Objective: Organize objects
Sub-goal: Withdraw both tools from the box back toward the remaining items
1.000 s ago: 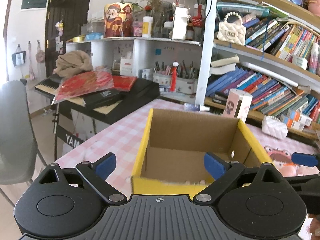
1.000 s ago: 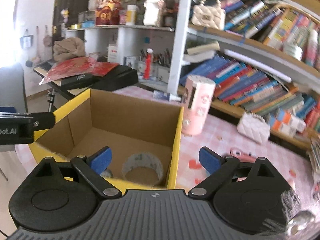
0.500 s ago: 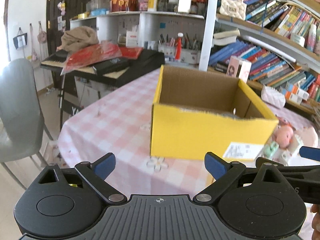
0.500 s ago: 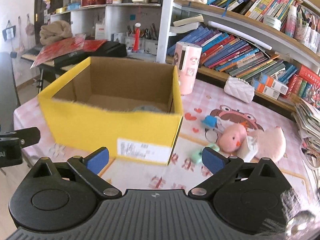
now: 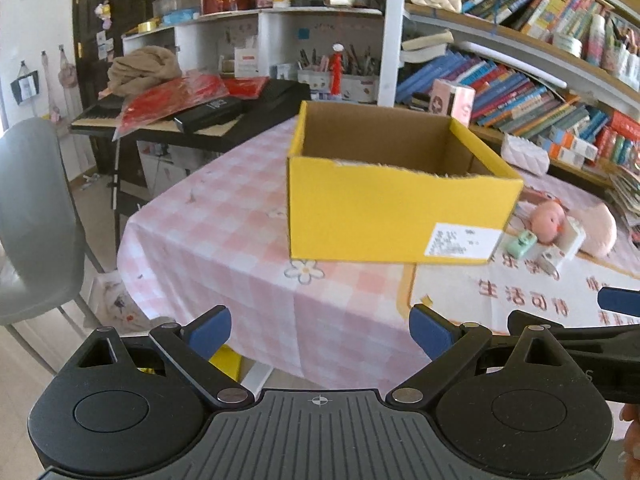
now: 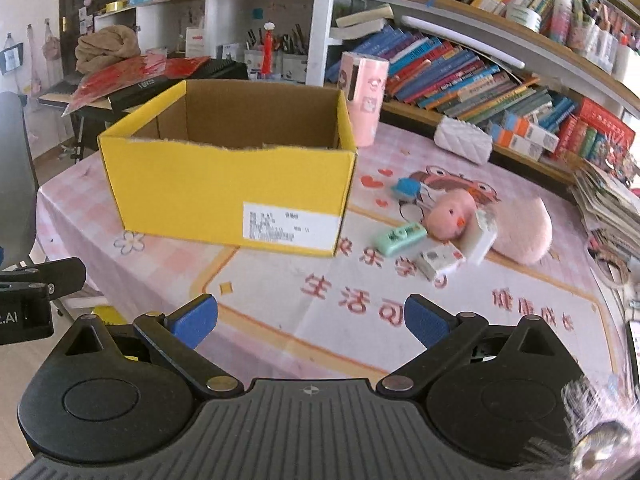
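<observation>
A yellow cardboard box (image 5: 396, 216) (image 6: 228, 196) stands open on the pink table, its inside hidden from here. Right of it lie a pink plush toy (image 6: 500, 220), a green eraser (image 6: 400, 236), a white small box (image 6: 440, 262), a blue item (image 6: 406, 189) and a white block (image 6: 482, 238). My left gripper (image 5: 320, 330) is open and empty, held off the table's near edge. My right gripper (image 6: 310, 320) is open and empty above the table's front, well short of the items.
A pink cylinder box (image 6: 362, 98) and a white quilted pouch (image 6: 462, 140) stand behind the box. Bookshelves (image 6: 500, 80) line the back. A keyboard with red bags (image 5: 192, 108) is at left, a grey chair (image 5: 32, 216) nearer. Magazines (image 6: 608, 208) and tape rolls (image 6: 610, 268) lie at right.
Both grippers have pulled back and up from over the box to the table's near edge. The box now shows from outside; its inside and the tape roll in it are out of sight.
</observation>
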A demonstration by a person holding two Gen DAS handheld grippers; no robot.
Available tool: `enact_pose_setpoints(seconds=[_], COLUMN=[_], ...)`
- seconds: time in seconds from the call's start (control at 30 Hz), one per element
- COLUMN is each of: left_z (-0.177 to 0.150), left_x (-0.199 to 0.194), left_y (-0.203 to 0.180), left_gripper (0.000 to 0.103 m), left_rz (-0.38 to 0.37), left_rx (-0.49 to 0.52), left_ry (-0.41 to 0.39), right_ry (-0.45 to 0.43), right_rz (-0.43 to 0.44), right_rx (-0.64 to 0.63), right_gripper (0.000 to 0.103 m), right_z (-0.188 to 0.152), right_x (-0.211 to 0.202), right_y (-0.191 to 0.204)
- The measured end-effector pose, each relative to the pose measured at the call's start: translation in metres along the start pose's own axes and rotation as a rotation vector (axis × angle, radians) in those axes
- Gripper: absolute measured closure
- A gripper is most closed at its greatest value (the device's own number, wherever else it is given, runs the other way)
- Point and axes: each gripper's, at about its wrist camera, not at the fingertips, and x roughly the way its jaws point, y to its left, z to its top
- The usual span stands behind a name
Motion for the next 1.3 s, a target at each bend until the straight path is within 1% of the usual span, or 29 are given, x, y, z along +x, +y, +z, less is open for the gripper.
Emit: enact_pose_setpoints(seconds=[0.3,0.57,0.97,1.13,1.3], left_z=[-0.015,-0.019,-0.013,-0.007,0.0], left_x=[-0.007,-0.007,0.005,0.016,0.026], left_y=[-0.018,-0.038,-0.081,-0.102,-0.125], left_gripper=[0.006,0.006,0.006,0.006,0.006], left_rz=[-0.051,-0.123,-0.238,-0.273,-0.294], left_rx=[0.066,0.112,0.189,0.213,0.23], left_ry=[0.027,0.042,0.044,0.047,0.051], right_ry=[0.029,0.041,0.06,0.068,0.08], right_rz=[-0.046,-0.109,-0.236,-0.281,-0.305], right_rx=[0.069,0.117,0.204,0.238,0.249], right_gripper=[0.002,0.002,0.002,0.002,0.002], right_z=[-0.027,-0.042,-0.054,-0.056,-0.052], right_x=[-0.015,-0.028,-0.038,-0.037,-0.029], right_y=[-0.015,-0.033,-0.073,-0.094,-0.114])
